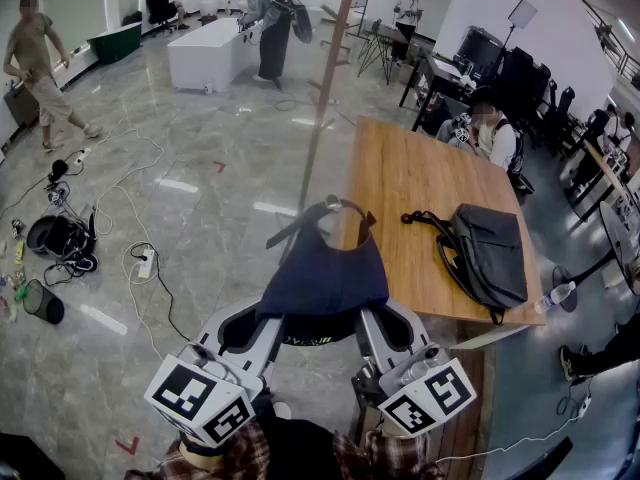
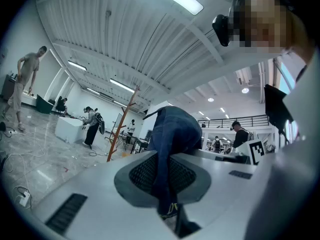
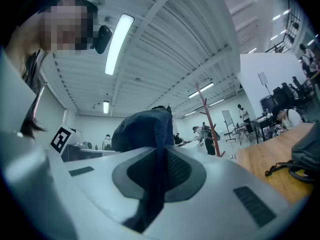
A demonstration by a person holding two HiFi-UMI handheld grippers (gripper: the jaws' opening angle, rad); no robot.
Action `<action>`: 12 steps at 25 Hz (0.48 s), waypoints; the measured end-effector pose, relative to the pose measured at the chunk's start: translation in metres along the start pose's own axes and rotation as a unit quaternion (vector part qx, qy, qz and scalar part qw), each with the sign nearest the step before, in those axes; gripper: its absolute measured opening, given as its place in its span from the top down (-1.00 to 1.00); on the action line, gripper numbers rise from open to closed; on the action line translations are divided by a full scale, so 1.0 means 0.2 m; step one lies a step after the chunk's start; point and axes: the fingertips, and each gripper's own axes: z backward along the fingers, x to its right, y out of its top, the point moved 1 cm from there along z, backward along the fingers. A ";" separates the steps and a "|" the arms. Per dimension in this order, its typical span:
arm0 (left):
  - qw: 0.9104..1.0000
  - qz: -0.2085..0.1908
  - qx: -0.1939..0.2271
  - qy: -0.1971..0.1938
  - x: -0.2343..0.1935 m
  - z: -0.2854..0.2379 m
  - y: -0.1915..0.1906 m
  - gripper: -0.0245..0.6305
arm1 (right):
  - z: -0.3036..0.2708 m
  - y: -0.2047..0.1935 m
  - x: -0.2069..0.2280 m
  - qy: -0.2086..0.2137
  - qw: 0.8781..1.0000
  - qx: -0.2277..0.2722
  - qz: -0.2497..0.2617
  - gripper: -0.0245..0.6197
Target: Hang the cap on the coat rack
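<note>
A dark blue cap (image 1: 325, 273) hangs between my two grippers, held up in front of me. My left gripper (image 1: 245, 330) is shut on the cap's left edge, and the left gripper view shows the cap's fabric (image 2: 172, 129) pinched between the jaws of that gripper (image 2: 167, 176). At the cap's right edge my right gripper (image 1: 380, 330) is shut too, with the cloth (image 3: 145, 129) running down between the jaws of this gripper (image 3: 156, 176). The wooden coat rack (image 1: 326, 98) stands just behind the cap, its pegs high up; it is also the thin pole (image 2: 121, 129) and the reddish pole (image 3: 209, 119).
A wooden table (image 1: 410, 188) stands to the right with a black bag (image 1: 490, 253) on it and a bottle (image 1: 555, 296) past its edge. A person (image 1: 490, 133) sits at its far end. Cables and gear (image 1: 65, 238) lie on the floor at left. People move about farther back.
</note>
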 end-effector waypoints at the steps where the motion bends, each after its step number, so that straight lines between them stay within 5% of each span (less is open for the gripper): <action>1: 1.000 0.001 -0.002 0.001 0.00 -0.01 -0.01 0.80 | 0.00 -0.01 0.01 0.000 1.000 -0.001 -0.001 0.85; 12: 1.000 0.005 -0.007 -0.007 -0.24 -0.19 -0.03 0.80 | -0.23 -0.10 0.17 -0.008 1.000 -0.004 -0.008 0.85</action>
